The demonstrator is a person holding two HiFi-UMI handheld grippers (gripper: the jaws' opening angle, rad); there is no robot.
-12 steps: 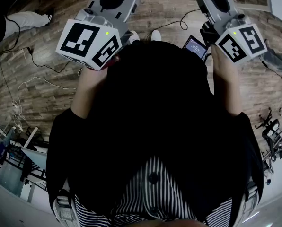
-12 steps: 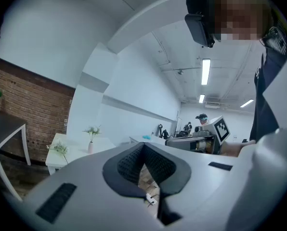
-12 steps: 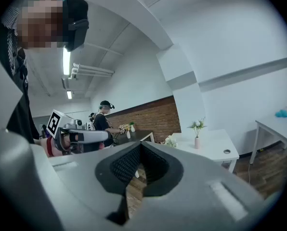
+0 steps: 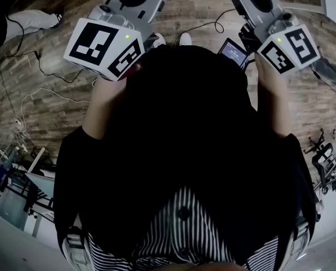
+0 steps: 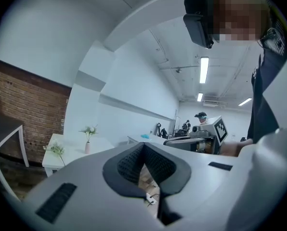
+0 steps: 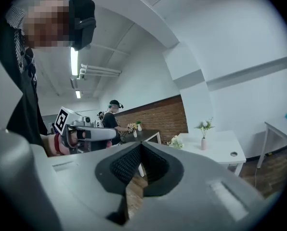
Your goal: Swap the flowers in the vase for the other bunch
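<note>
A small pink vase (image 5: 87, 147) with white flowers (image 5: 88, 130) stands on a white table (image 5: 71, 154) some way off. The other bunch (image 5: 56, 149) lies beside it on the table's left part. The right gripper view shows the same vase (image 6: 203, 143) and the lying bunch (image 6: 175, 142). My left gripper (image 5: 144, 147) is shut with nothing in it, held up in front of my body. My right gripper (image 6: 141, 147) is likewise shut and empty. Both are far from the table. In the head view their marker cubes (image 4: 103, 47) (image 4: 286, 48) flank my dark shirt.
A wood floor with trailing cables (image 4: 38, 66) lies below me. A dark table (image 6: 143, 136) with potted flowers stands by a brick wall (image 6: 153, 114), and a person (image 6: 112, 119) works there. More desks (image 5: 143, 138) and an office chair (image 4: 326, 157) stand around.
</note>
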